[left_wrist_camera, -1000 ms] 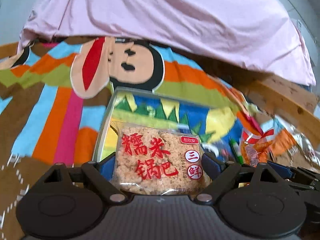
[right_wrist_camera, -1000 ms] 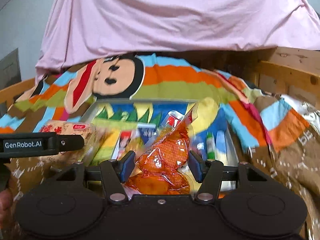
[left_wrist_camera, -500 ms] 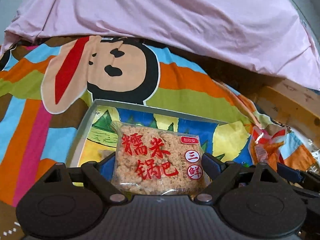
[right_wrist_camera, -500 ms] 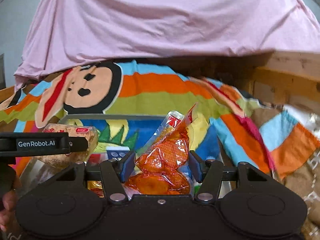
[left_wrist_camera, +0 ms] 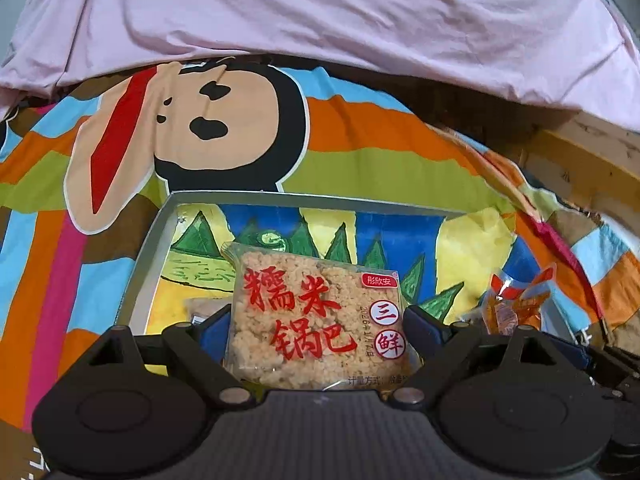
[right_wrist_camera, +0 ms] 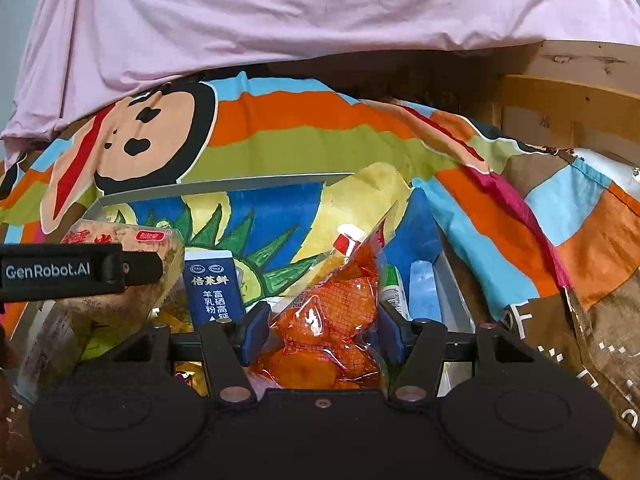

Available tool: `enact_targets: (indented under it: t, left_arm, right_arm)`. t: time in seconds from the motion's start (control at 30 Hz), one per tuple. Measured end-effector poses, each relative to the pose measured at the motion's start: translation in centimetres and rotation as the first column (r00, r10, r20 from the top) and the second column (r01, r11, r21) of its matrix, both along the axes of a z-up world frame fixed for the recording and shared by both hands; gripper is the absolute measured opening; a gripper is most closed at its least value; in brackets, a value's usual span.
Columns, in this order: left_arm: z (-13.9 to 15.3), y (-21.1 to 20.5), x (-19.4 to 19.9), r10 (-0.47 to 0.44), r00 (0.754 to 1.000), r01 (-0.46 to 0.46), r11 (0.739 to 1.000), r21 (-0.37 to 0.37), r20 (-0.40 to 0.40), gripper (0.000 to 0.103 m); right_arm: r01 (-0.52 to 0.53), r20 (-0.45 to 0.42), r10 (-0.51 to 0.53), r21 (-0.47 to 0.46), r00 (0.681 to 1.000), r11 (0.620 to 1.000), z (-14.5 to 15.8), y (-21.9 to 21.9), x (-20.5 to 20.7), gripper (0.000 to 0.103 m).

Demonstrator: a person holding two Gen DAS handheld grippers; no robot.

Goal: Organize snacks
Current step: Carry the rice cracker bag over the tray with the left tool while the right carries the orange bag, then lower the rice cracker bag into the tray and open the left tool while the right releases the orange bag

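Snack packets held number two, one per hand-held gripper. The left hand-held gripper is clamped on a clear rice-crisp packet, printed in red with "糯米锅巴" and a round "三鲜" mark; a small red tag in its upper corner is too small to be read with confidence. The right hand-held gripper is clamped on an orange packet of vacuum-sealed pieces with a red-and-white top edge. Both packets are held above one shallow tray, whose floor carries a drawing of green trees on blue and yellow. The tray rests on a striped blanket bearing one cartoon monkey face; one pink sheet is draped behind it.

In the left wrist view, the tray's left half is seen nearly bare, and the orange packet appears at the right edge. Shown in the right wrist view only: one dark blue carton marked "倍莱鲜" and "富硒高钙羊乳粉", one pale blue packet along the tray's right wall, a green-and-white item beside it, not identifiable, and the left finger side lettered "GenRobot.AI". Wooden boards are visible at the right in both views.
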State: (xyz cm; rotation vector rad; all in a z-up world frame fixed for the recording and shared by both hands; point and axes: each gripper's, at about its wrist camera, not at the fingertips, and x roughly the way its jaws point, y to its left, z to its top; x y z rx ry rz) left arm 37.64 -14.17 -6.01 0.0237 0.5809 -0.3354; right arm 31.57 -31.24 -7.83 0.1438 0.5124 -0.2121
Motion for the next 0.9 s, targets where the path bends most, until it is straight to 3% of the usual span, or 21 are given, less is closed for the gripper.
enact_targets:
  t: [0.17,0.37,0.73,0.9]
  left_arm:
    - [-0.7,-0.3,0.1,0.007,0.999,-0.007,1.000,0.018,-0.032,0.091]
    - [-1.7,0.1,0.4,0.028,0.994,-0.032,0.999,-0.042,-0.102,0.091]
    - [-1.4,0.1,0.6,0.043,0.990,-0.048,0.998,-0.034,-0.137,0.094]
    - [-0.5,0.3,0.2,0.062,0.989,-0.070,0.996,-0.054,-0.135,0.098]
  right_arm:
    - [-0.006,-0.001,0.006,0.014,1.000,1.000,-0.1,-0.2,0.1,0.060]
    - [-0.015,-0.001,0.015,0.028,1.000,0.999,-0.2,-0.3,0.2,0.061]
    - [-0.021,0.009,0.021,0.036,1.000,0.999,0.0,-0.4,-0.2,0.064]
    - [-0.025,0.038,0.024,0.031,0.999,0.999,1.2,-0.6,-0.9,0.074]
